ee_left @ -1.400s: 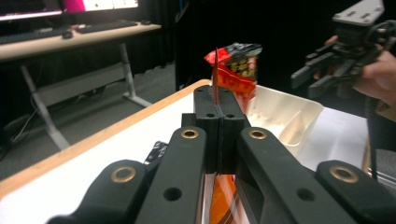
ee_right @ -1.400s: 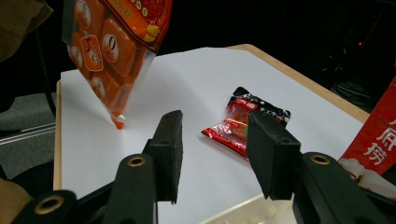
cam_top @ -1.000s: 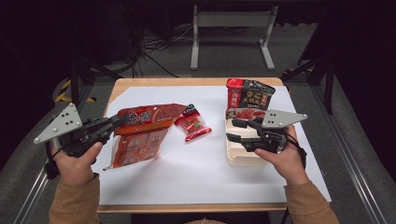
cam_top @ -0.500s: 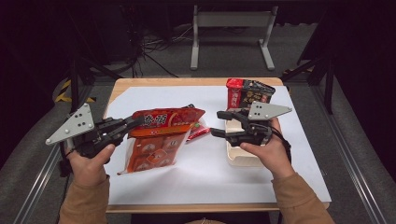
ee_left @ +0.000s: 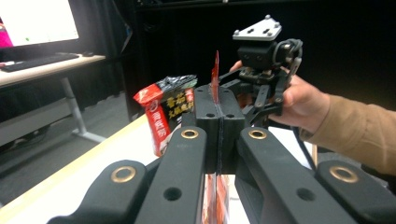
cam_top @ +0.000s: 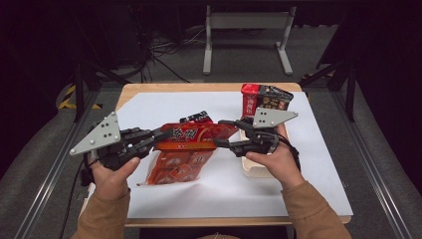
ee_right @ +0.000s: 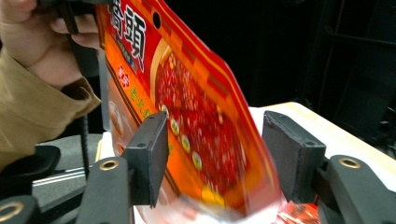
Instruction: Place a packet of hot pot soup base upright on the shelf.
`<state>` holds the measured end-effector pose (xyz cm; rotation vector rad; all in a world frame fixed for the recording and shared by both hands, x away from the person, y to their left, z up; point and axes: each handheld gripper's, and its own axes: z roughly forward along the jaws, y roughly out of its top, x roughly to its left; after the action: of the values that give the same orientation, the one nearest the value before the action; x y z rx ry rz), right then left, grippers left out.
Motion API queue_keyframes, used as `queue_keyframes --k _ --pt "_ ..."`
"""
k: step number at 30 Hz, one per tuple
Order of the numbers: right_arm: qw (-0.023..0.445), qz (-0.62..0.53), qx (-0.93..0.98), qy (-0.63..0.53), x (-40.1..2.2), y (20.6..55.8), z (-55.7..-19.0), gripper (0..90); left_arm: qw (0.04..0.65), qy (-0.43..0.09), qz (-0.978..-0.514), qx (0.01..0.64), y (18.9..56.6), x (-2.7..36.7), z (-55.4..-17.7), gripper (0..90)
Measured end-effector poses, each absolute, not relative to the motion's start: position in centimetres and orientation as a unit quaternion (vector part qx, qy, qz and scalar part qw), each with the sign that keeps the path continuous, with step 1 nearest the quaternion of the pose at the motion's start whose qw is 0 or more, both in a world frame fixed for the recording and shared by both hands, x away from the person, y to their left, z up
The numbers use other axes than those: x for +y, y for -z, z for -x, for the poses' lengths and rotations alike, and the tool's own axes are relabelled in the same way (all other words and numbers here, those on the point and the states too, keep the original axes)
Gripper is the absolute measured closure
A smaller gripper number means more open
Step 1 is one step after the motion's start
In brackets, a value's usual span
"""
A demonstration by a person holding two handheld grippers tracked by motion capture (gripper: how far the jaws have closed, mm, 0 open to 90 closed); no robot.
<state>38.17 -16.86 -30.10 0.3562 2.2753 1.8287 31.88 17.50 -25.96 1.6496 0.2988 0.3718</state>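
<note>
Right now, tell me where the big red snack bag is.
In the high view, the big red snack bag hangs above the white sheet left of centre, its top edge clamped in the left gripper, with the open right gripper straddling its other end.

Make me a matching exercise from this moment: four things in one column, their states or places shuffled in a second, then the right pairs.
Column one:
1. left gripper
2. right gripper
3. red pouch
4. dark red packet

Column two:
A. stands at the far right of the white sheet
B. jaws shut on the pouch's edge
C. jaws open, one on either side of the pouch's other end
D. held up off the table

Pairs: 1-B, 2-C, 3-D, 4-A
</note>
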Motion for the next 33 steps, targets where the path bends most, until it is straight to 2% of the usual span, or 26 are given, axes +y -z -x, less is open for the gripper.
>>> queue_keyframes --k 9,12,13,15,18,28,31,33 --pt "0.071 -0.099 0.762 -0.636 -16.5 29.9 -37.8 57.3 0.662 -0.154 -0.723 0.122 26.0 16.4 -31.9 90.0" --pt "0.06 -0.091 0.762 -0.638 -16.7 29.7 -37.7 69.5 0.666 -0.156 -0.72 0.116 26.0 16.4 -31.9 90.0" --pt "0.054 -0.083 0.764 -0.638 -16.7 29.7 -37.6 76.5 0.665 -0.155 -0.721 0.116 26.0 16.4 -31.8 90.0" --pt "0.057 -0.074 0.77 -0.631 -16.7 29.5 -37.5 83.3 0.665 -0.156 -0.721 0.118 26.0 16.5 -31.9 90.0" --pt "0.064 -0.068 0.777 -0.623 -16.6 29.1 -37.2 88.4 0.666 -0.157 -0.72 0.119 26.1 16.7 -32.0 90.0" --pt "0.079 -0.079 0.78 -0.615 -16.7 27.2 -36.3 90.0 0.665 -0.163 -0.716 0.132 26.5 17.3 -32.6 89.7" --pt "0.083 -0.079 0.783 -0.611 -16.6 26.5 -36.1 90.0 0.67 -0.159 -0.712 0.137 26.7 17.4 -32.9 85.2" --pt "0.094 -0.08 0.788 -0.604 -16.5 25.9 -35.9 90.0 0.675 -0.153 -0.708 0.143 26.8 17.5 -33.1 78.8"
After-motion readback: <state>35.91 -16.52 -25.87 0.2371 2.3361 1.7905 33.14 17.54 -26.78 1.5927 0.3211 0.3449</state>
